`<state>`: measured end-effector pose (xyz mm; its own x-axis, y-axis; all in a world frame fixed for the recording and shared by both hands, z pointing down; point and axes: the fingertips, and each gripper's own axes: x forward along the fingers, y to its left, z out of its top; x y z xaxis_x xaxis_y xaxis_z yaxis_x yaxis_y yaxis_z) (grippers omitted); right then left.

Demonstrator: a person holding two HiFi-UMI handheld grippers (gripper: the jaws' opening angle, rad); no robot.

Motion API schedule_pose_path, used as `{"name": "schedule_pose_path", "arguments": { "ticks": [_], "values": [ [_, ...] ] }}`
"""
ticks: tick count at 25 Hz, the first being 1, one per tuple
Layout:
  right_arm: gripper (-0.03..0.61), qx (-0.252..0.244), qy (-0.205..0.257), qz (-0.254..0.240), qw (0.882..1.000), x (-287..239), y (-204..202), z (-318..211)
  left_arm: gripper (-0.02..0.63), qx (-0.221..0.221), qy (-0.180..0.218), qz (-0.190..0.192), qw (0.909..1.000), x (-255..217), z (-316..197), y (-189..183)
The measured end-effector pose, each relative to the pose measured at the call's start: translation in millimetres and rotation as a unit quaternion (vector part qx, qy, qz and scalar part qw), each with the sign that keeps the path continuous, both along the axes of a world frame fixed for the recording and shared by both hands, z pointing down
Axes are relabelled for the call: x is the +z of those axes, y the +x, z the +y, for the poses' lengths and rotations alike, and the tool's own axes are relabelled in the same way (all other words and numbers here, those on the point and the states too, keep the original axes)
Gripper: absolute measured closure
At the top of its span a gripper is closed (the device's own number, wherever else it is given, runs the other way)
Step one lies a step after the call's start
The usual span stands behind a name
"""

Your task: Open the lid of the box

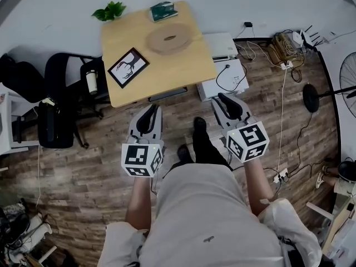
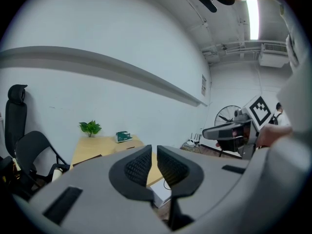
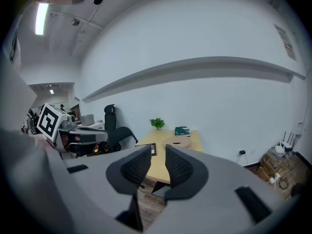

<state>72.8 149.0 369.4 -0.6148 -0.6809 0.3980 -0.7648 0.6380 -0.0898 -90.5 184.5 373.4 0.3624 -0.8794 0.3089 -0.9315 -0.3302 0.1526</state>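
Note:
A round, flat wooden box (image 1: 169,38) with a lid lies on the far half of the wooden table (image 1: 183,71); it also shows past the jaws in the right gripper view (image 3: 178,142). A small green box (image 1: 163,11) sits at the table's far edge. Both grippers hang over the floor, short of the table's near edge and apart from every object. My left gripper (image 1: 150,111) (image 2: 154,150) is shut, with nothing between its pads. My right gripper (image 1: 221,98) (image 3: 157,150) stands open by a narrow gap and holds nothing.
A framed picture (image 1: 128,67) lies on the table's near left, and a potted plant (image 1: 109,10) stands at the far left corner. Black office chairs (image 1: 61,99) stand left of the table. White cartons (image 1: 222,65), cables (image 1: 278,49) and a floor fan (image 1: 345,82) are on the right.

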Motion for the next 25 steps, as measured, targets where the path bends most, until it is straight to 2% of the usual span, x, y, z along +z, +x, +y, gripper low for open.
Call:
{"name": "schedule_pose_path", "arguments": {
  "ticks": [7, 13, 25],
  "values": [
    [0.459, -0.016, -0.002, -0.002, 1.0, 2, -6, -25, 0.522, -0.01, -0.005, -0.016, 0.9998, 3, -22, -6],
    [0.396, -0.047, -0.012, 0.0, 0.999, 3, -9, -46, 0.502, -0.018, -0.01, -0.029, 0.9994, -1, -42, -3],
    [0.378, -0.095, -0.014, -0.012, 0.995, 2, 9, -112, 0.497, -0.051, -0.017, -0.025, 0.9982, -2, -101, 26]
  ]
}}
